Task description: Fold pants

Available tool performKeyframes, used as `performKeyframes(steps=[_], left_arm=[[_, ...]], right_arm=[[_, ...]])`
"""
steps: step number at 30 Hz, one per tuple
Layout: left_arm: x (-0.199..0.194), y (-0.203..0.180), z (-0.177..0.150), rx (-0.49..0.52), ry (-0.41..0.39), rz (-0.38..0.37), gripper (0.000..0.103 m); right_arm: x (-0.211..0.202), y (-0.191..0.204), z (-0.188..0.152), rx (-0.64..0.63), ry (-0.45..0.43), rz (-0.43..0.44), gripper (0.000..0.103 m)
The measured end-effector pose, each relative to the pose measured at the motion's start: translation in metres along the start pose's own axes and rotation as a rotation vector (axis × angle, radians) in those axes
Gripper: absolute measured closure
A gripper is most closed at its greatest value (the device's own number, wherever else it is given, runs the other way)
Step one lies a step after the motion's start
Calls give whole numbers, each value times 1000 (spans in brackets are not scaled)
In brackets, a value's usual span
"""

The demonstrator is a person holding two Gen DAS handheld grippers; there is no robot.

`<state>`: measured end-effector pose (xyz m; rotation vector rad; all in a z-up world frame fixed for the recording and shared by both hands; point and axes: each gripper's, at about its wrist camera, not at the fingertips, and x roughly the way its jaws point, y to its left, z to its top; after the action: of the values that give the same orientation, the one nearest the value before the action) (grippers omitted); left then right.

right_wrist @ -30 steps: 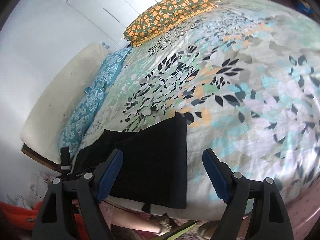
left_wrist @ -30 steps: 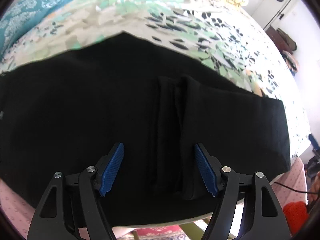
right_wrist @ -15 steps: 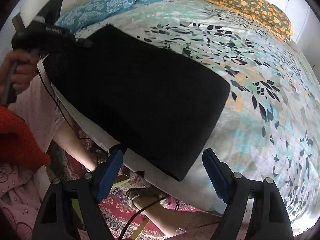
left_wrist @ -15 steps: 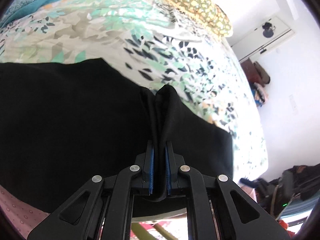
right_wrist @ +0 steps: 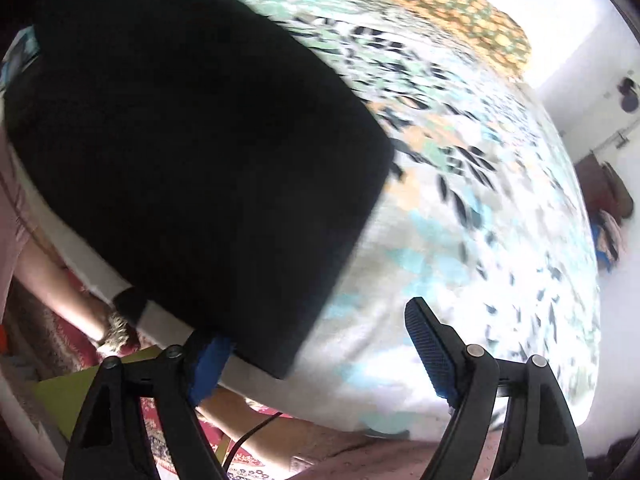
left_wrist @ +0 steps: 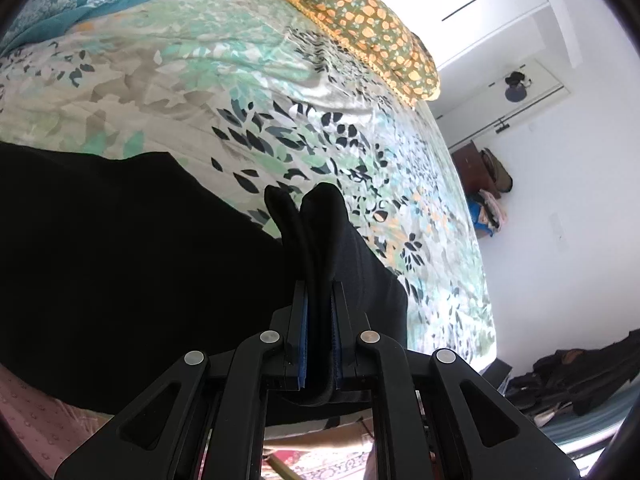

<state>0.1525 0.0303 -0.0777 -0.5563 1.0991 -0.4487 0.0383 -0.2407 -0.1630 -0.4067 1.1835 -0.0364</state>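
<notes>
One pair of black pants (left_wrist: 120,260) lies on the leaf-print bedspread (left_wrist: 240,92) of the bed, filling the left and lower centre of the left wrist view, with one orange-patterned pillow (left_wrist: 360,28) at the top and one teal pillow (left_wrist: 60,4) in the upper left. The left gripper (left_wrist: 319,320), at the bottom centre, has its jaws pressed together, pinching a raised ridge of the pants fabric. In the blurred right wrist view the right gripper (right_wrist: 316,344) has its jaws spread at the bottom of the frame, the pants corner (right_wrist: 280,344) seemingly lying just above the left one, though the blur hides whether they touch.
</notes>
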Motion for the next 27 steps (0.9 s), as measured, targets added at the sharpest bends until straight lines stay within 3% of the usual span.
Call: performKeyframes(steps=[4, 10, 13, 17, 19, 23, 25, 27], left_arm=[[15, 17, -17, 5, 62, 59, 96], [56, 53, -55, 114, 146, 259, 96], [56, 52, -59, 180, 129, 303, 96], [49, 47, -55, 245, 80, 352, 96], [49, 50, -56, 245, 82, 347, 96], [49, 49, -58, 256, 86, 350, 96], [48, 50, -57, 255, 89, 349, 96], [49, 49, -58, 264, 92, 356, 96]], right_arm=[[-2, -12, -8, 32, 28, -42, 21], [3, -8, -11, -2, 75, -2, 21], [-4, -3, -10, -46, 73, 47, 21], [-28, -5, -12, -109, 55, 216, 20], [-47, -15, -8, -73, 2, 296, 20], [-62, -53, 20, 183, -131, 564, 19], [-49, -67, 35, 346, -197, 715, 19], [-12, -70, 45, 495, -186, 893, 19]])
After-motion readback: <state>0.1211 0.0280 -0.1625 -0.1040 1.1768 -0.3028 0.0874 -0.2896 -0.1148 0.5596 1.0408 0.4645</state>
